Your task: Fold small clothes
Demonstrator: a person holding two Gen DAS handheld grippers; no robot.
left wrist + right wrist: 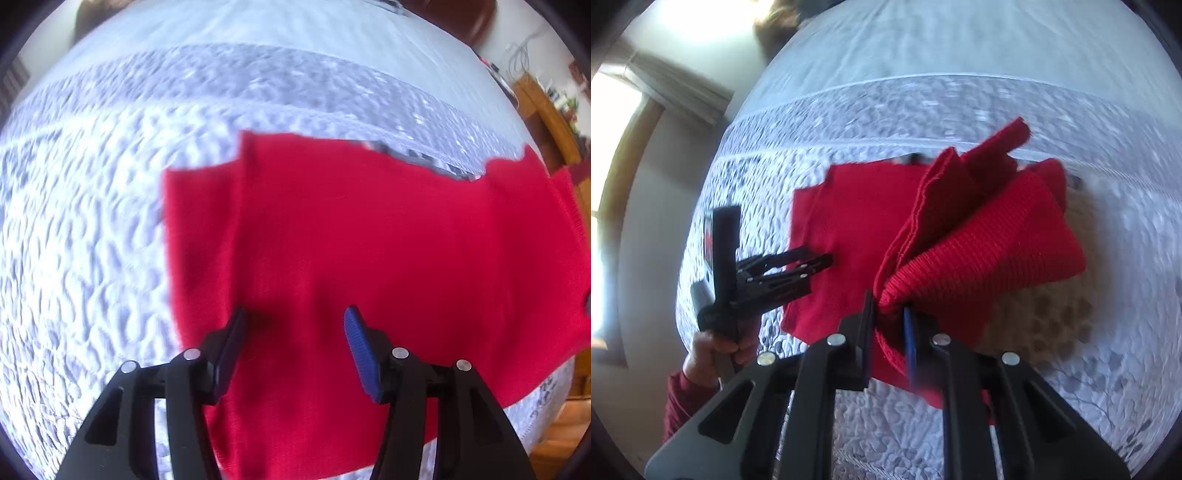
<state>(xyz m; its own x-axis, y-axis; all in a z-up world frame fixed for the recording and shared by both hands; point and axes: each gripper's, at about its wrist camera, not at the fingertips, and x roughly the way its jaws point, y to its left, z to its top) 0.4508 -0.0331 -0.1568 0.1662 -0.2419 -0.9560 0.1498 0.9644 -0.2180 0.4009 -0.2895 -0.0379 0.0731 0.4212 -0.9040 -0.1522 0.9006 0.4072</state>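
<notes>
red garment (979, 236) pinched in right gripper (890, 314), apparently lifted

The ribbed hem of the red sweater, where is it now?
In the right wrist view the ribbed hem is lifted at centre, pinched in the right gripper, above the white quilted bedspread.

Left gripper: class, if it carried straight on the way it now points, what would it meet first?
Most likely the red garment spread on the quilted bedcover; the open left gripper hangs above it with nothing between, though depth is unclear.
</notes>
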